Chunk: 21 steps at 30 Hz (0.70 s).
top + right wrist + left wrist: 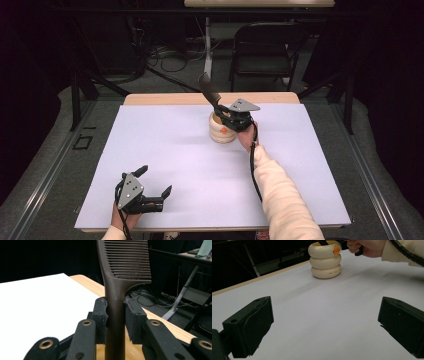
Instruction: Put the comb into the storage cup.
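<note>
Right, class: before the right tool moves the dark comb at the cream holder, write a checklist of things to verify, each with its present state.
1. Right tool clamps the dark brown plastic comb by its handle: ok.
2. Comb upright, teeth up: ok.
3. Cream ribbed ring-shaped holder upright on the white table sheet: ok.
4. Comb handle inside the holder's mouth: ok.
5. Handle end resting on the holder's bottom: cannot tell.
6. Left tool open, empty, away from the holder: ok.
</note>
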Available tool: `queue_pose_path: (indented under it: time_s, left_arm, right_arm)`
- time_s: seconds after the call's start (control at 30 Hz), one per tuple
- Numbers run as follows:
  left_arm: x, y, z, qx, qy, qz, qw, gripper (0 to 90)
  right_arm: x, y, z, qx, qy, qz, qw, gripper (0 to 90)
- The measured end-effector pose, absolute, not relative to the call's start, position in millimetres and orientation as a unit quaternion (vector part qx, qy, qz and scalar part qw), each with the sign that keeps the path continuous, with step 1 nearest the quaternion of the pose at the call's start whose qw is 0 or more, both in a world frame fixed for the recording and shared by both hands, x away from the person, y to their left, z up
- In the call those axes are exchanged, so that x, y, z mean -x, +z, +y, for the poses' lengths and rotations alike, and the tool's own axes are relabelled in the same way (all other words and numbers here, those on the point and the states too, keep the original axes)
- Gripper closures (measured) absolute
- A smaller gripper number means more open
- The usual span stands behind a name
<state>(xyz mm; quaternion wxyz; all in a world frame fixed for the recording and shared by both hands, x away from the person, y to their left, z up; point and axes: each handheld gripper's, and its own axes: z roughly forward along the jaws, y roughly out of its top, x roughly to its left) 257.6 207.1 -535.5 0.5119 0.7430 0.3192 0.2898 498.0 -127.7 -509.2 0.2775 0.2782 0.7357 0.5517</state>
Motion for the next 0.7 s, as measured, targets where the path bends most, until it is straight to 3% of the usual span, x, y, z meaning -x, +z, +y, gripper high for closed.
queue_pose_path:
  time_s: [0.47,0.7]
  left_arm:
    - [-257.4,-535.3,207.0,-0.742,0.290,0.319,0.513,0.2]
    - [-257.3,-535.3,206.8,-0.742,0.290,0.319,0.513,0.2]
  right_arm:
    - [-498.9,-513.6,-128.6,-0.294,0.535,0.748,0.261,70.8]
    - [-496.7,-507.6,-131.9,-0.309,0.527,0.753,0.245,52.8]
